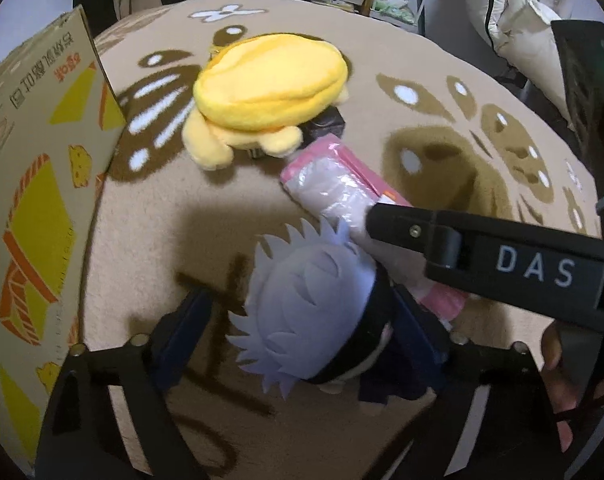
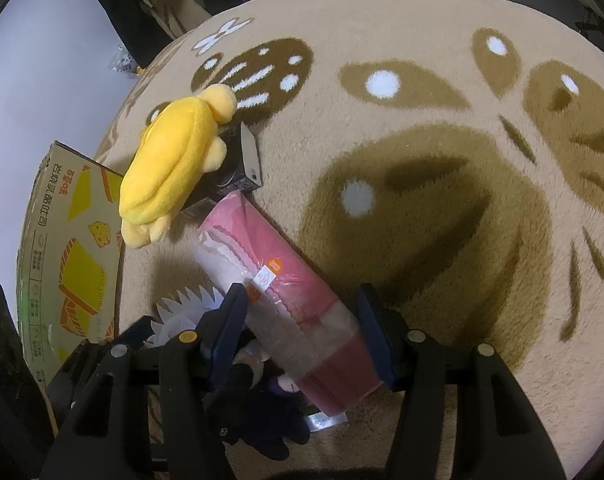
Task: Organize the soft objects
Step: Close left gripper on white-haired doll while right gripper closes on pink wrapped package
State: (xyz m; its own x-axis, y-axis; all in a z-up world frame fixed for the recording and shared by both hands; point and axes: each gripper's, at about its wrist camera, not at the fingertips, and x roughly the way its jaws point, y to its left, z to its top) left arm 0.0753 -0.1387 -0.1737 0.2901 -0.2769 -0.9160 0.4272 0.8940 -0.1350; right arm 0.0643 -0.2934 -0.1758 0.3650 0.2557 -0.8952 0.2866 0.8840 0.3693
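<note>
Left wrist camera looks steeply down, close over the doll [image 1: 314, 304] between its fingers. Right wrist camera looks down just as close, pink pack [image 2: 286, 292] between its fingers. Both catch the yellow plush [image 1: 270, 92] ahead and the box [image 2: 74, 264] on the left.

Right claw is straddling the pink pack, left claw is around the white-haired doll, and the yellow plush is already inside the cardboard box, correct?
Not quite. The yellow plush is not in the cardboard box; the left wrist view shows it lying on the rug beside the box. The rest holds: right claw straddles the pink pack, left claw around the white-haired doll.
</note>
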